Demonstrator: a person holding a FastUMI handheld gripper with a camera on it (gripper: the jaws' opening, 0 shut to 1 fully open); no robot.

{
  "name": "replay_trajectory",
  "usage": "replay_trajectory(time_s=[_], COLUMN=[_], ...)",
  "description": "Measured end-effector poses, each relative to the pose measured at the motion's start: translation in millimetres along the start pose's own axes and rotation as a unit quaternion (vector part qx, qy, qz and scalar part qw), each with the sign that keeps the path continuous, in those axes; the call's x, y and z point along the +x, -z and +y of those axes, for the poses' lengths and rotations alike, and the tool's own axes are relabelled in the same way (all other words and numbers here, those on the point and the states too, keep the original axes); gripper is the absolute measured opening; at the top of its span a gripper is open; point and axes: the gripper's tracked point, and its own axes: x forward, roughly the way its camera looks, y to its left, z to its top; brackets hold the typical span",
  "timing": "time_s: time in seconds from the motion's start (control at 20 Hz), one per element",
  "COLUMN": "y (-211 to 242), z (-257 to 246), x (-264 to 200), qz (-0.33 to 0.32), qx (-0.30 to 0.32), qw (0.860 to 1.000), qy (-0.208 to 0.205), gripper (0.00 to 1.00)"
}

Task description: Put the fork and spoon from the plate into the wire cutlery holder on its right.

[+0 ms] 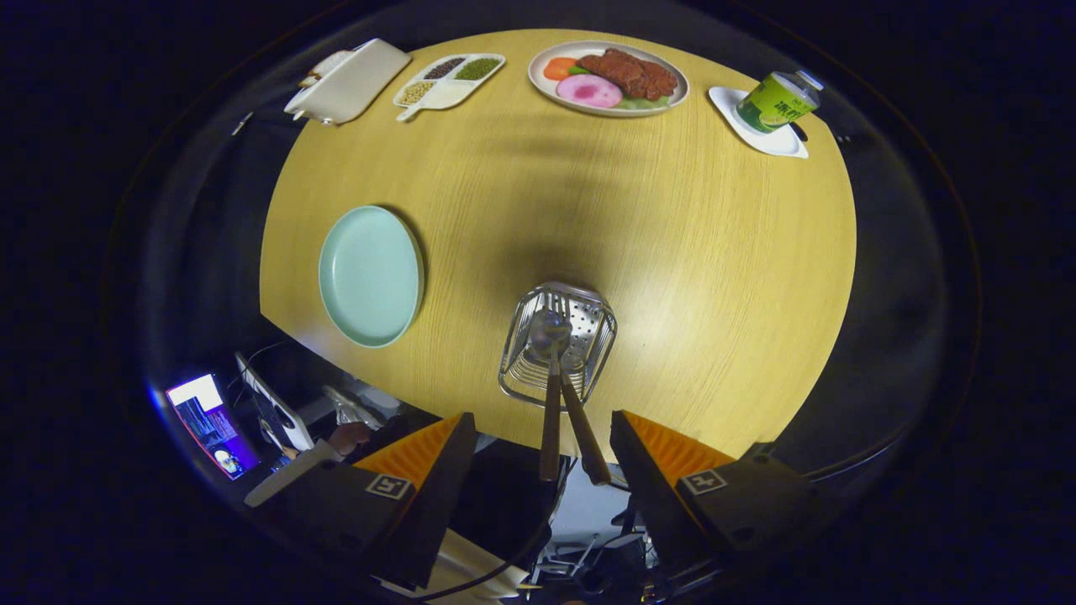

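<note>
Wire and steel right in the middle: the cutlery holder stands upright on the bench, and both pieces are in it. The spoon sits bowl-down inside, its wooden handle sticking up toward the camera, and the fork is right beside it, handle leaning a little to the right. The two handles touch near the rim and spread apart at their free ends.

The tongs hang above the near edge of the bench, released, fingers spread wide and gripping nothing; the two handle ends reach up into the gap between them without touching either finger.

Left of the holder lies the pale green plate, bare. Along the far edge, from left to right: a white box, a divided dish with beans, an oval platter of meat and vegetables, and a green can lying on a white saucer. Down at the near left, below the bench, a lit screen glows and a hand rests near it.
</note>
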Motion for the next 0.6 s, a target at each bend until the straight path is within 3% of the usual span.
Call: replay_trajectory(time_s=[0.35, 0.5, 0.6], y=[-21.8, -34.3, -44.3], z=[22.2, 25.4, 24.5], x=[-61.4, -89.7, -107.9], qz=[-0.163, -0.260, -0.336], qx=[-0.001, 0.000, 0.007], qw=[0.986, 0.965, 0.942], qy=[-0.043, -0.036, -0.016], gripper=[0.99, 0.99, 0.99])
